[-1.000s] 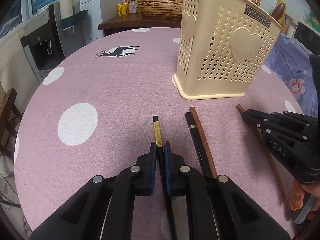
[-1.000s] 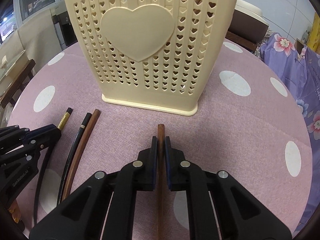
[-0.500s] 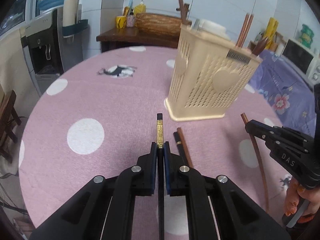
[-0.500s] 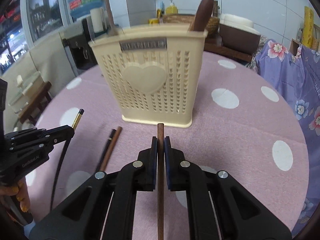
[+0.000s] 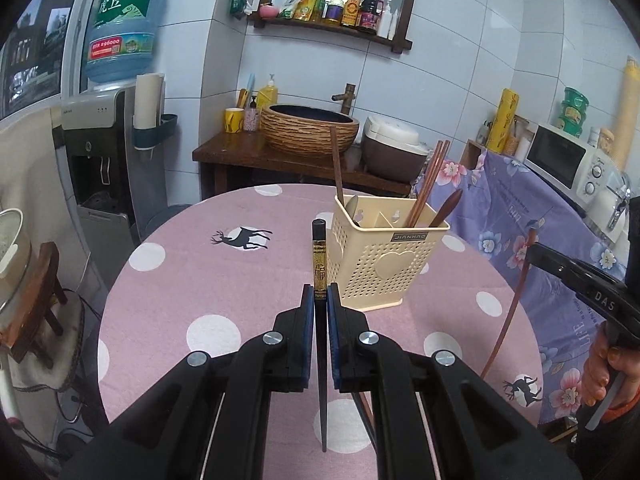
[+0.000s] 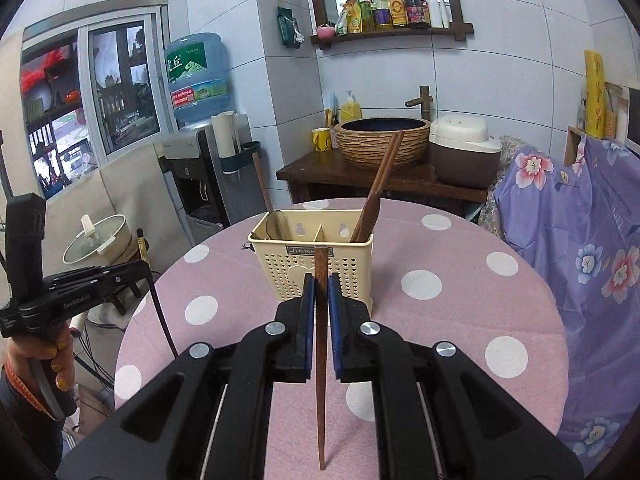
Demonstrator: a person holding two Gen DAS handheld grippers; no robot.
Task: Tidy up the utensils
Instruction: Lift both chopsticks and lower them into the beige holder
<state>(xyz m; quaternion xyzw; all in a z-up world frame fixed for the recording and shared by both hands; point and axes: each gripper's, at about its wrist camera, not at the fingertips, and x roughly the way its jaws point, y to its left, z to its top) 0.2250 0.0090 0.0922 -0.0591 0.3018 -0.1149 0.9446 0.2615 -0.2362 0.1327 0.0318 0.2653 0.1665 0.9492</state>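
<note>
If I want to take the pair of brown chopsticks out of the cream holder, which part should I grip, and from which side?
Grip the bare upper part of the brown chopsticks, well above the rim of the cream holder. Come from above, with the jaws closing across both sticks: they lean together, and only that part stands exposed.

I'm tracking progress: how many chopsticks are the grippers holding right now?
2. A black chopstick is clamped in the left gripper, and a brown chopstick in the right gripper. More may lie hidden below them.
</note>
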